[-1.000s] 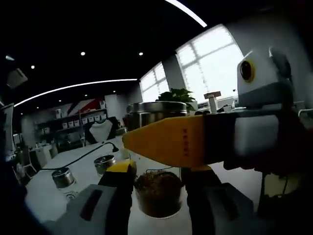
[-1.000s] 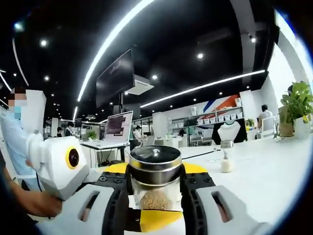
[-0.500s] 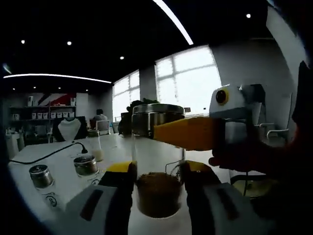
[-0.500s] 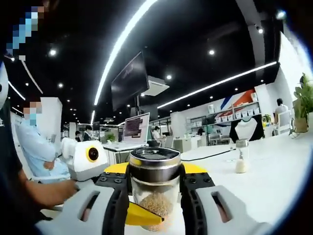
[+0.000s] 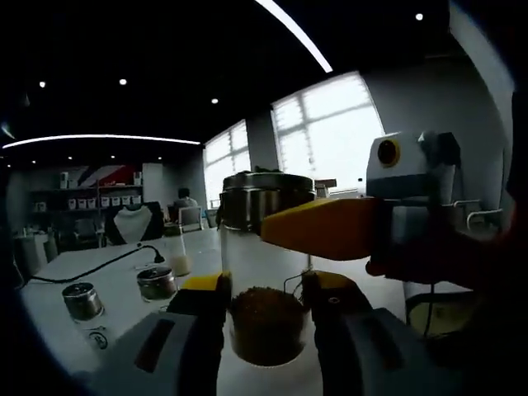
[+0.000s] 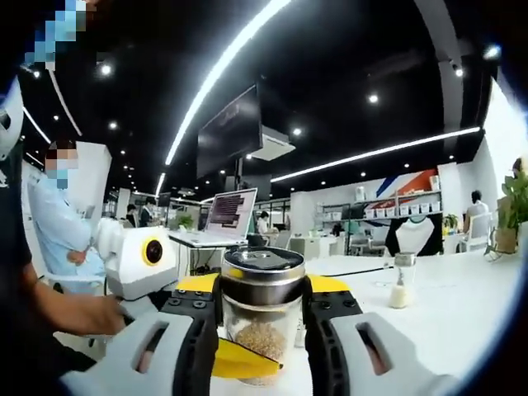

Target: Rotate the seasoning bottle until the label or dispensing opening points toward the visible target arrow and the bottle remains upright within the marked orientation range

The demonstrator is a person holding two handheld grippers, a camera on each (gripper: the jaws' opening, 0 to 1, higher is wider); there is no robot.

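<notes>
White table (image 5: 124,285) spans the left gripper view, where the left claw (image 5: 266,330) clamps the seasoning bottle's (image 5: 266,272) glass base; the right claw's yellow jaw crosses beside its lid. Right gripper view: the right claw (image 6: 261,318) grips the same upright bottle just under its metal lid (image 6: 262,276).

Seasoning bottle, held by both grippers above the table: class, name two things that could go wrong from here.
1. Both grippers clamp the seasoning bottle, the left gripper at the glass and the right gripper near the metal lid. Twisting against each other could loosen the lid or tilt the bottle.
2. Two small jars stand nearby on the table and could be knocked.
</notes>
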